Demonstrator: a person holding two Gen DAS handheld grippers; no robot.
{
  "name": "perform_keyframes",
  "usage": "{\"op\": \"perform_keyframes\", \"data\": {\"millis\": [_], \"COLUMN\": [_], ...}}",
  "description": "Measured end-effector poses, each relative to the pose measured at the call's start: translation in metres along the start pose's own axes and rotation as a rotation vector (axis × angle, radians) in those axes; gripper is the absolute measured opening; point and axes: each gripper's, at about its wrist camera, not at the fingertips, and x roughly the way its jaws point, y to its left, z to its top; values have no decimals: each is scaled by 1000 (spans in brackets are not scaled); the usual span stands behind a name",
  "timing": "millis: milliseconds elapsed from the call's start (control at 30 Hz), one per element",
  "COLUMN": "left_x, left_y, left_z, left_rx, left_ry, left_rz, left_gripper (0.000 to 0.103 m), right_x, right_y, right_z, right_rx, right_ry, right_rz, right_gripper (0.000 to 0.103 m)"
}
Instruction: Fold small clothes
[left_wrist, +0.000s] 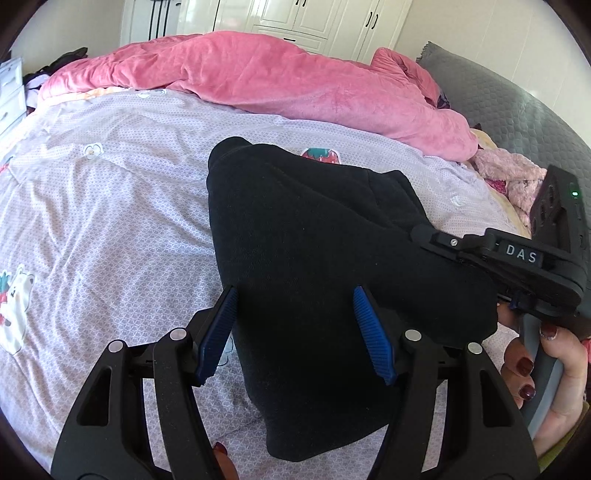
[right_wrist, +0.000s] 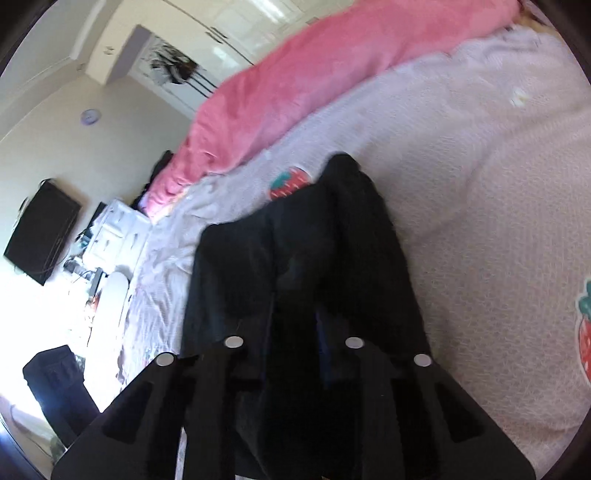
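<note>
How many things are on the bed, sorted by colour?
Black: 1, the garment
Pink: 2, the blanket and a fluffy cloth
Grey: 1, the pillow
Total: 4

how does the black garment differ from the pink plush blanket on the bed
The black garment is dark, small and lies mid-bed on the lilac patterned sheet; the pink plush blanket is bright, far larger and bunched along the bed's far side. The garment is in the right gripper; nothing holds the blanket. Both are soft fabric.
</note>
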Motion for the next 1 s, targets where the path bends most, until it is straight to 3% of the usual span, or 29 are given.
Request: {"op": "perform_keyframes", "data": {"millis": [167,267,333,500,600,667,700,733,833,1000], "left_x": [-11,-12,-9,-3,-3,-4,-4,-4,-4,-5], "left_y": [0,-3,-6,-1,0,0,0,0,0,0], "left_z": [2,2,0,-3,-4,-4,-4,-5,-5,-7], "left_rx": [-14,-11,-1,-15,-19,-16,-16,-17,-18,-16], "left_ry": [-15,-6,6,14,14,11,11,12,13,14], "left_rz": [-38,-64,-56,-50,-53,-52,-52,-52,-53,-57], "left_gripper": [57,59,60,61,62,62,62,62,62,62], "right_x": [-24,-38,-35,-18,-30,-42,-50,-55,-57,-53], "right_y": [45,54,47,-4,-11,-1,5,11,30,52], "right_z": [-1,-1,-1,3,2,1,-2,-4,-11,-24], "right_rx": [-287,-369,-389,-251,-190,-207,-219,-228,-265,-342], "right_ry": [-120,-173,-178,-72,-90,-122,-136,-139,-123,-92], "right_rz": [-111,-182,-281,-385,-310,-266,-238,-210,-149,-144], "right_gripper": [14,14,3,0,6,27,44,49,49,49]}}
